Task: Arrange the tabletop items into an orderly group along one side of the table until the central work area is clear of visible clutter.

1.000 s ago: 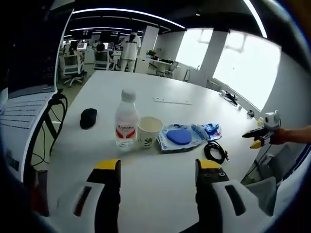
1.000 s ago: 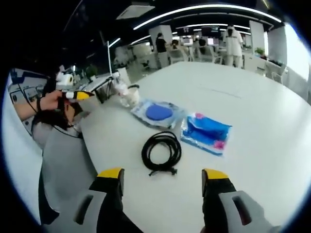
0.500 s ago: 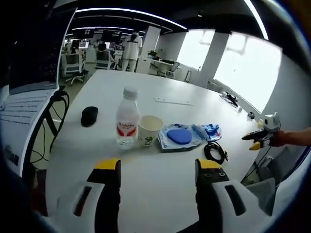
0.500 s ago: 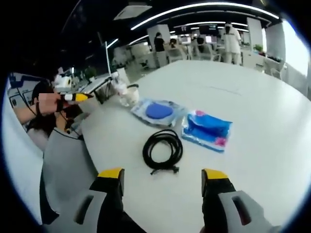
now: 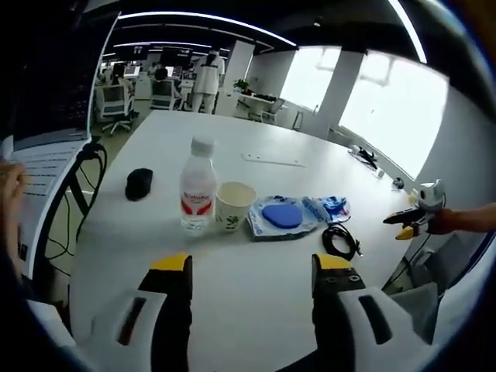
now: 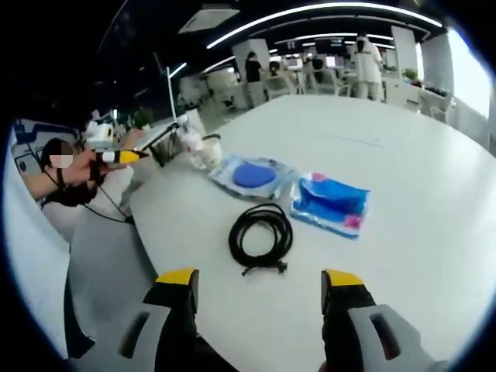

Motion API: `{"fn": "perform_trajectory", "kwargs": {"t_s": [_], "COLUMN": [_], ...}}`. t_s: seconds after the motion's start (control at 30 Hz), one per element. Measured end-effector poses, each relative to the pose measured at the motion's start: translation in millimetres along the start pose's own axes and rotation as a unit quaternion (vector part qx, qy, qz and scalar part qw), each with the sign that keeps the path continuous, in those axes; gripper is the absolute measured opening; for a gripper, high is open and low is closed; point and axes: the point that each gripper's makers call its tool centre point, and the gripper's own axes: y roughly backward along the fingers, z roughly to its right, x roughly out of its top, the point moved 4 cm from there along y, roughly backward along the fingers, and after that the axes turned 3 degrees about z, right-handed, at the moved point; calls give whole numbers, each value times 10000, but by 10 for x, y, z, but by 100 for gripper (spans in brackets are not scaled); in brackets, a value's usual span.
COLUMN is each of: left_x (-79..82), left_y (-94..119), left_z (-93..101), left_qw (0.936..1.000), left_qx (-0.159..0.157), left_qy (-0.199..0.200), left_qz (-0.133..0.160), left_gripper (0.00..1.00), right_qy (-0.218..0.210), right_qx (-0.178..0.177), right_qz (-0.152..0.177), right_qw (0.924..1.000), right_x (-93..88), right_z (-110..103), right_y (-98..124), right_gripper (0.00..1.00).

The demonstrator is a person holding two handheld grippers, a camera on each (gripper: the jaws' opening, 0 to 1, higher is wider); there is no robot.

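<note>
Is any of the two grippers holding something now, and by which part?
Nothing is held. The left gripper and right gripper are both open, above the table.

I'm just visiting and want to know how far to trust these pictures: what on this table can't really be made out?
- Bottle label, left gripper view: text too small.
- Cup, right gripper view: far off, blurred against the bottle.
- Blue packet, right gripper view: contents unclear under crinkled wrap.
- Laptop, left gripper view: cut off by the edge.
- Cable plug type: too small.
</note>
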Motion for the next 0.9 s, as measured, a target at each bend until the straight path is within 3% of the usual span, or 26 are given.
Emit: {"fn": "perform_trajectory", "kwargs": {"t_s": [0.9], "left_x": [-23], "left_y": [-32], "left_z": [-14], "left_qw": [10000], "left_qx": [-34], "left_qy": [-28], "left_qz": [-56], "left_gripper": [63], "right_qy": [-160], "right_qx": [-82], "right_qz": [-3], "right_qw": [9998], "right_x": [-83], "right_z": [43], "right_y": [45], "right_gripper": [64]}}
